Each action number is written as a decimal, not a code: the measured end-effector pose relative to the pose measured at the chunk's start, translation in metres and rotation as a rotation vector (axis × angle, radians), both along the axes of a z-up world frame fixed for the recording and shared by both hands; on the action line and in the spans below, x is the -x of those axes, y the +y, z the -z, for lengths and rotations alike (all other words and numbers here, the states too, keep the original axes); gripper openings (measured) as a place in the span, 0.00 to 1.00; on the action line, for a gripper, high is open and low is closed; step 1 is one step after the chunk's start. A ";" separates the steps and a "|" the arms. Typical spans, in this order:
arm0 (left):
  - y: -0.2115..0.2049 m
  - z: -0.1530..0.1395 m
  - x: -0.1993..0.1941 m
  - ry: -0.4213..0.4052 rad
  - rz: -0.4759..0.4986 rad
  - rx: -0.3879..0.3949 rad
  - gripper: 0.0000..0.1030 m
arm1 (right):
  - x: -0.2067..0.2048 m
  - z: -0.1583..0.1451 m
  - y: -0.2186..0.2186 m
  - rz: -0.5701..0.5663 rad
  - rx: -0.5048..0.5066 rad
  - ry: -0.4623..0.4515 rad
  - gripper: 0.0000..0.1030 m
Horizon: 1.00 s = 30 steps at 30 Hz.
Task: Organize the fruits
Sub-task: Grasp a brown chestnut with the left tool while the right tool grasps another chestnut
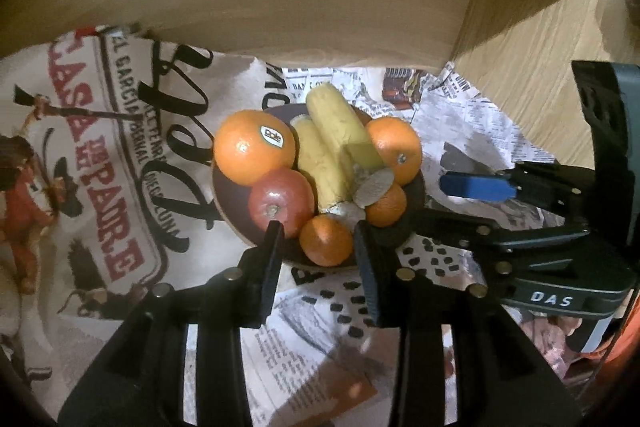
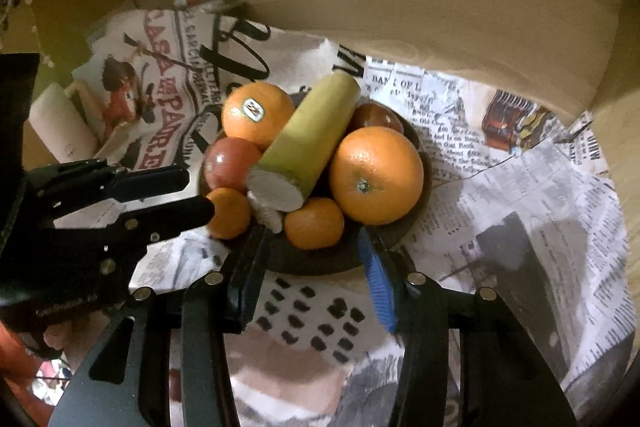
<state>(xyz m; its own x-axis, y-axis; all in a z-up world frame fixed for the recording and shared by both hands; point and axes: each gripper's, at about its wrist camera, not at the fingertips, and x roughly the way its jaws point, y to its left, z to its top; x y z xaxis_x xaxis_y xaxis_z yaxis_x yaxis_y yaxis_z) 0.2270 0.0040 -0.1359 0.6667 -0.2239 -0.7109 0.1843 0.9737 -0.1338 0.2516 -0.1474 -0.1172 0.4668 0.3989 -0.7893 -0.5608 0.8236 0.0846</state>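
Desk: pale wood desk [image 1: 532, 75], spread with printed newspaper sheets [image 2: 532, 187] and a cloth with red lettering [image 1: 100, 163]; a tan wall [image 1: 320, 7] rises behind.
Left claw: the left claw [image 1: 318, 239] hangs over the near rim of the plate, jaws apart with nothing pressed between them; a small mandarin [image 1: 326, 241] lies in the gap, untouched as far as I can see.
Right claw: the right claw [image 2: 316, 247] points down at the same near rim, jaws apart and empty; one finger carries a blue pad [image 2: 378, 283]. A second small mandarin [image 2: 314, 223] sits just beyond its tips.
Plate: a dark round plate [image 2: 320, 263] holds all the fruit in one heap.
Fruit near the claws: a red apple [image 1: 280, 205] beside the left finger, and a third mandarin [image 1: 386, 205] on the right side.
Fruit farther back: bananas [image 1: 332, 131] across the middle, cut stem toward the claws; a stickered orange [image 1: 254, 147] on the left, another orange [image 1: 396, 149] on the right.
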 end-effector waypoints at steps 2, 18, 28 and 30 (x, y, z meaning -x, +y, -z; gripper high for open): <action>0.002 -0.006 0.011 -0.013 -0.007 0.000 0.38 | 0.010 -0.006 -0.002 -0.003 -0.012 -0.015 0.42; -0.017 0.015 0.087 0.052 0.028 0.001 0.51 | 0.080 0.006 -0.036 0.011 -0.060 0.009 0.42; -0.044 0.039 0.100 0.097 0.098 0.030 0.51 | 0.097 0.014 -0.053 0.033 -0.071 0.031 0.42; -0.048 0.043 0.098 0.101 0.108 0.028 0.48 | 0.098 0.014 -0.054 0.030 -0.074 0.036 0.42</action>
<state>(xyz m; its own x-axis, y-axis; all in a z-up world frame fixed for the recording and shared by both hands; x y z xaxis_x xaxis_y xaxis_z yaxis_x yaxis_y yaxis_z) 0.1294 -0.0439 -0.1786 0.5634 -0.3113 -0.7653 0.2718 0.9446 -0.1842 0.1540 -0.2012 -0.1315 0.4516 0.4430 -0.7745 -0.5317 0.8307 0.1651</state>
